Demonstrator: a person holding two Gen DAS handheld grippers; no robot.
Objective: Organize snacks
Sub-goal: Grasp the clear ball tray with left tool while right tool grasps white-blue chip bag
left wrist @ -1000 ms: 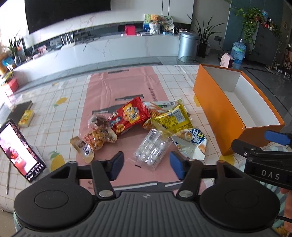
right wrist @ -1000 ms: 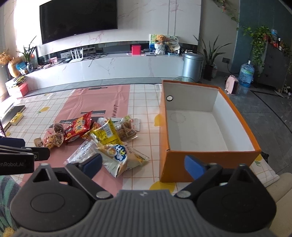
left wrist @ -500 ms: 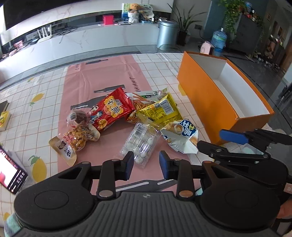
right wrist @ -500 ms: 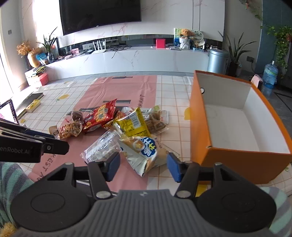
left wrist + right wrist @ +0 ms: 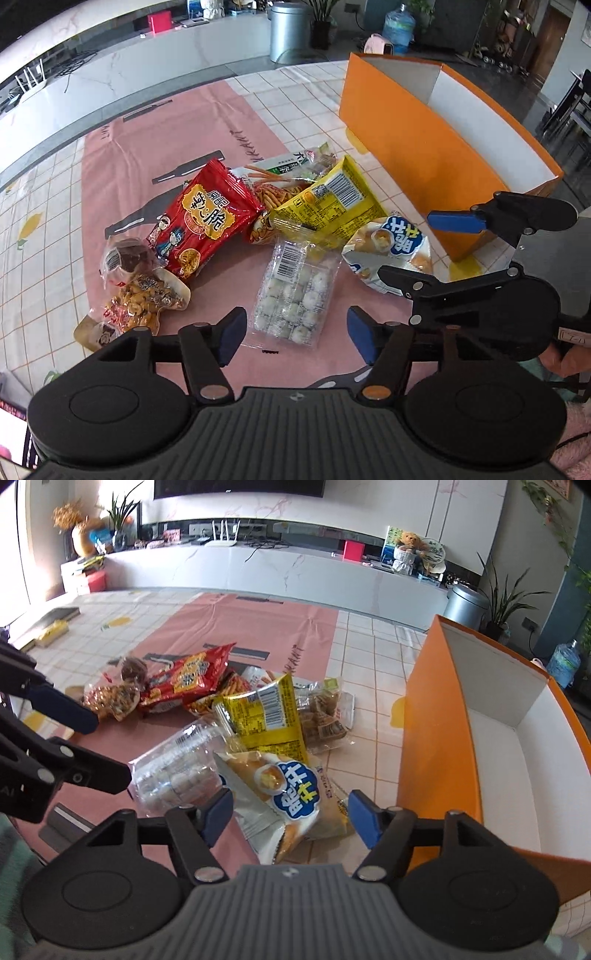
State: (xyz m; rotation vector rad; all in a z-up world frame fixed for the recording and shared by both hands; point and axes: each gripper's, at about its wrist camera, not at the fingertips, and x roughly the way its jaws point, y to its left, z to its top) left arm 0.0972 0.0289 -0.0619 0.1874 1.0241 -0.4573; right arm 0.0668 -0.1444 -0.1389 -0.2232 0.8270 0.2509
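A pile of snacks lies on a pink mat (image 5: 147,140): a red bag (image 5: 201,225), a yellow bag (image 5: 332,206), a clear tray of white balls (image 5: 295,291), a white-and-blue bag (image 5: 391,247) and a nut pack (image 5: 144,299). My left gripper (image 5: 293,334) is open just in front of the clear tray, empty. My right gripper (image 5: 291,814) is open, straddling the white-and-blue bag (image 5: 291,794), not closed on it. An empty orange box (image 5: 443,731) stands to the right. The right gripper also shows in the left wrist view (image 5: 424,251).
A stick-snack pack (image 5: 284,173) and a clear pack of brown pieces (image 5: 321,716) lie at the pile's far side. A phone screen (image 5: 11,432) sits at the left table edge. A white counter and a metal bin (image 5: 290,31) stand beyond the table.
Both grippers moved closer to the pile. The left jaws, narrowed half a second ago, have opened wide. The right gripper swung left, from the box to over the white-and-blue bag.
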